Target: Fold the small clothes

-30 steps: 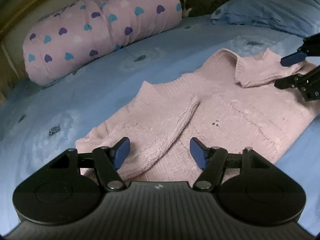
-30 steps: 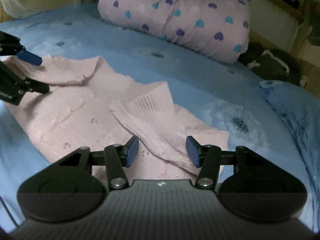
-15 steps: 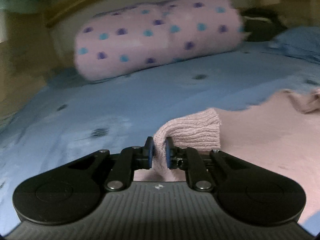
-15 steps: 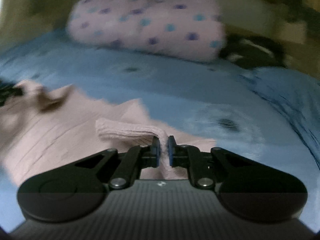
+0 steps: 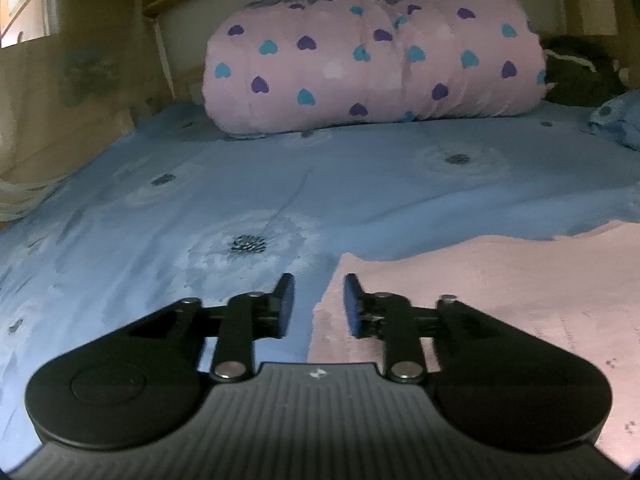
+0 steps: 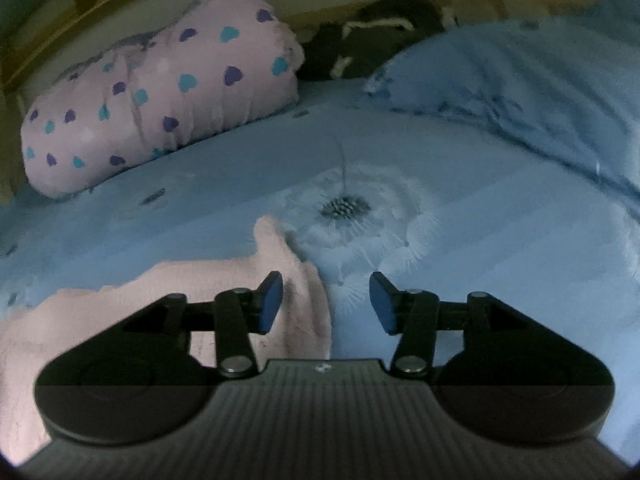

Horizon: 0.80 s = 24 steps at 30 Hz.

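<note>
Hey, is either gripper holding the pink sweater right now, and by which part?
Neither. The left gripper and right gripper have just opened; the pink sweater lies loose.

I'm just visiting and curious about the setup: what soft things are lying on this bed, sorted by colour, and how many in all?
Pink: 2, the knitted sweater and the heart-print rolled quilt.
Blue: 1, the pillow, not counting the blue bedsheet itself.
Dark: 1, a bundle at the head of the bed, too dim to identify.
Total: 4.
</note>
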Tool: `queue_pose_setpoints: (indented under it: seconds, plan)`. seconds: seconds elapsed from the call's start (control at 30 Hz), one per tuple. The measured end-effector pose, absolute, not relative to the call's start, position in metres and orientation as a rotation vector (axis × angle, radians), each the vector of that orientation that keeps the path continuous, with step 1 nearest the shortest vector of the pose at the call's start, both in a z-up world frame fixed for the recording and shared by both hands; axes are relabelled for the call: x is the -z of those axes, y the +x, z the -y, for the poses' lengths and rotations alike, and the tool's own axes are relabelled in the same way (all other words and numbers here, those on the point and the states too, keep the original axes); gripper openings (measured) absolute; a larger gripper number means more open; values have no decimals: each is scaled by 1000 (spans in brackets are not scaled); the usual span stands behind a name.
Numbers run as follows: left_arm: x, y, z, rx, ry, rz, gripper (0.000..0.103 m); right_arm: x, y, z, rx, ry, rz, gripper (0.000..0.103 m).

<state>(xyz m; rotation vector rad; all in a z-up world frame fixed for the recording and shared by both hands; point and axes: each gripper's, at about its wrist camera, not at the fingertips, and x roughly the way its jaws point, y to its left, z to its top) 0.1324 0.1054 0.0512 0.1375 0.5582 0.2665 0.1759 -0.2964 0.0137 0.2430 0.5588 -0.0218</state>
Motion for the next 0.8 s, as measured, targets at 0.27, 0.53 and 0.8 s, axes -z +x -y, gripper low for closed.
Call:
queue_pose_setpoints:
  seconds: [0.27,0.53,0.8]
  plan:
    - [-46,123,-78,-171,184,-588,52,-32,162,281,-60,133,-427,51]
    - [-14,133,-81,-215,209,-659,67,9,188,292,-112,283,-608,47]
    - [-25,131,-95,-207,105,-681,78,3,183,281,-67,200,-591,48]
